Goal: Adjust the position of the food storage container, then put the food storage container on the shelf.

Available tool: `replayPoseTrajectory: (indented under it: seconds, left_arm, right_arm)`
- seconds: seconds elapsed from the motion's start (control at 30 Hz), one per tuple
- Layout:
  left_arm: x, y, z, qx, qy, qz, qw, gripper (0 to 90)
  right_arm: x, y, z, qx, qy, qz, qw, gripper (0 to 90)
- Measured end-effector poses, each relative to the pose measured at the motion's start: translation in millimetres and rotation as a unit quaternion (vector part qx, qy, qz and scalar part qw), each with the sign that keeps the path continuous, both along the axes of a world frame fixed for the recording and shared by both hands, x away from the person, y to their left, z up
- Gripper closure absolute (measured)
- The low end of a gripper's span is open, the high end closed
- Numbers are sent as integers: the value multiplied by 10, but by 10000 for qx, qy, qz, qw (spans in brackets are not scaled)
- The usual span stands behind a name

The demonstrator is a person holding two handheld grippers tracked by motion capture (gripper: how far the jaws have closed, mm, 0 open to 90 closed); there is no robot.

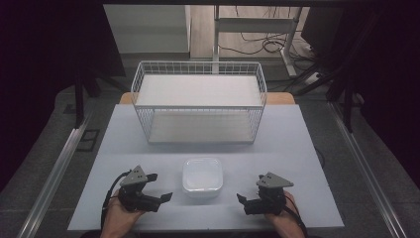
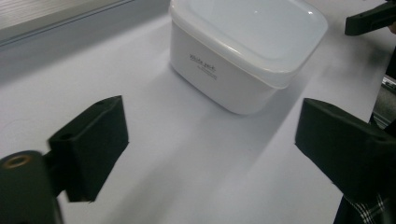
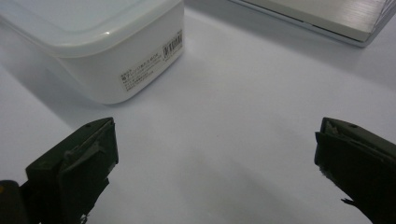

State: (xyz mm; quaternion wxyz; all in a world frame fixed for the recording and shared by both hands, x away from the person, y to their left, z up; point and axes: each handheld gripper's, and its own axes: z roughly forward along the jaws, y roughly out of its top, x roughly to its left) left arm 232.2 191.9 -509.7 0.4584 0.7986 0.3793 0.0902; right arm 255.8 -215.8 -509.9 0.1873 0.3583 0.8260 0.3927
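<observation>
Both my left gripper (image 1: 159, 186) and right gripper (image 1: 241, 198) gape empty beside the smooth, rounded-square white plastic lidded container (image 1: 202, 177); its label print is unreadable.

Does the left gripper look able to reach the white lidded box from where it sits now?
Probably yes. The left gripper has its jaws open and aimed at the white lidded box, with bare table between them and nothing in the way.
</observation>
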Motion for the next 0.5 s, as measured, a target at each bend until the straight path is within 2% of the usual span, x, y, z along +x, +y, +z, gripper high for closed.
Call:
replayPoseTrajectory:
  seconds: [0.13, 0.3, 0.37, 0.5]
  left_arm:
    - [16, 7, -39, 17, -9, 4, 10000, 47]
    - [18, -4, -58, 192, -192, -91, 9996, 19]
    - [21, -16, -56, 242, -198, -114, 9994, 16]
    - [40, -40, -37, 189, -162, -154, 9996, 16]
  right_arm:
    - [2, 1, 2, 36, 37, 26, 10000, 0]
    - [0, 30, 22, 107, 97, 92, 9999, 0]
    - [-5, 63, 36, 131, 135, 170, 9997, 0]
    - [6, 141, 88, 191, 158, 323, 9992, 0]
